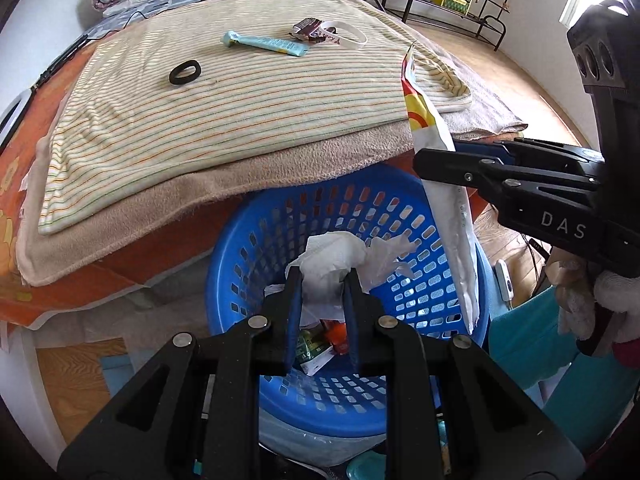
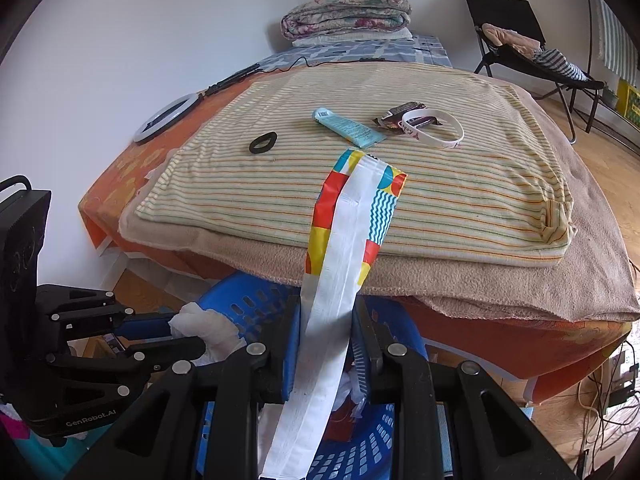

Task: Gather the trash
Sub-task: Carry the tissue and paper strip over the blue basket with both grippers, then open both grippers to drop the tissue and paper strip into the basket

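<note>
My left gripper point(image 1: 322, 276) is shut on a crumpled white tissue point(image 1: 334, 256) and holds it over the blue plastic basket point(image 1: 256, 248), which has some trash inside. The tissue also shows in the right wrist view point(image 2: 208, 332). My right gripper point(image 2: 326, 312) is shut on a long white wrapper with coloured print point(image 2: 344, 240), held above the basket point(image 2: 248, 300); in the left wrist view the wrapper point(image 1: 440, 184) hangs over the basket's right side. On the striped cloth lie a light blue wrapper point(image 1: 266, 43), a brown wrapper point(image 1: 308, 29), a white wristband point(image 1: 346, 36) and a black ring point(image 1: 184, 72).
The bed with the striped cloth point(image 2: 440, 208) and beige blanket point(image 2: 560, 280) overhangs the basket. A ring light point(image 2: 168, 116) and cables lie at the bed's far left. Folded quilts point(image 2: 346, 12) sit at the back. A folding chair point(image 2: 532, 52) stands on the right.
</note>
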Tool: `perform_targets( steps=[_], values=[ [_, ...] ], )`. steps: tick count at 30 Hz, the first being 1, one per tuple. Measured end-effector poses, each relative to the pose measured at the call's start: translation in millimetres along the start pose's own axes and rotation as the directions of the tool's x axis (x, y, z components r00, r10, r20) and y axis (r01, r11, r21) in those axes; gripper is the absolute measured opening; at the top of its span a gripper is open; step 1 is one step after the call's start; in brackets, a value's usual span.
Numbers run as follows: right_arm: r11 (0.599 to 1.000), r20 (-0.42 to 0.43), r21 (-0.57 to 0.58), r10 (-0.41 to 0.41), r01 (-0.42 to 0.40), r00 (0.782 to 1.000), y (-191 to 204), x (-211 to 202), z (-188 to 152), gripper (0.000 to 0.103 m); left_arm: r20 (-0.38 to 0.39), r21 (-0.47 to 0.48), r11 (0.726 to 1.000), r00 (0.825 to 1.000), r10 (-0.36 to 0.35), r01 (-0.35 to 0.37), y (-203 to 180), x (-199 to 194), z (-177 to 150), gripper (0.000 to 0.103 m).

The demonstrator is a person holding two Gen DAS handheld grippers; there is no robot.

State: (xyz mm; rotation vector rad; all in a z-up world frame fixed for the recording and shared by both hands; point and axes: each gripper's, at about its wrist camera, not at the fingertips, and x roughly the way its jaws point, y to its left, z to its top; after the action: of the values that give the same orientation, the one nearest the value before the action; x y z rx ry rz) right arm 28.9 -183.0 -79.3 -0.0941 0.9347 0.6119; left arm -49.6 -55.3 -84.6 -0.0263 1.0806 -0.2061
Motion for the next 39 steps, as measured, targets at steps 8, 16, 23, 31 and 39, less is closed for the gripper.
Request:
perform_targets(
  steps=[8,16,23,31,39],
  values=[
    [1.000,-0.004,0.015,-0.008,0.008,1.000,-4.8,1.8,-2.2,0.025,-0.012,0.008,1.000,1.000,0.010,-0.010,-0.8,5.0,-1.2,0.019],
    [1.000,-0.016,0.018,-0.007,0.008,1.000,-6.0,4.2,-3.6,0.029,-0.015,-0.003,1.000,1.000,0.021,-0.021,1.2,8.8,0.0,0.047],
    [1.000,-0.030,0.018,-0.003,0.003,1.000,-5.9,6.1,-4.8,0.041,-0.018,-0.009,0.999,0.999,0.034,-0.034,3.1,10.2,0.9,0.059],
    [1.000,-0.029,0.024,-0.016,0.016,0.999,-4.9,4.9,-3.9,0.078,-0.024,-0.011,0.999,0.999,0.043,-0.043,3.9,12.2,1.1,0.070],
    [0.999,-0.032,0.031,-0.032,0.033,0.999,-6.9,4.3,-2.1,0.091,-0.029,-0.027,0.999,0.999,0.045,-0.046,6.6,13.0,1.7,0.071]
  ],
)
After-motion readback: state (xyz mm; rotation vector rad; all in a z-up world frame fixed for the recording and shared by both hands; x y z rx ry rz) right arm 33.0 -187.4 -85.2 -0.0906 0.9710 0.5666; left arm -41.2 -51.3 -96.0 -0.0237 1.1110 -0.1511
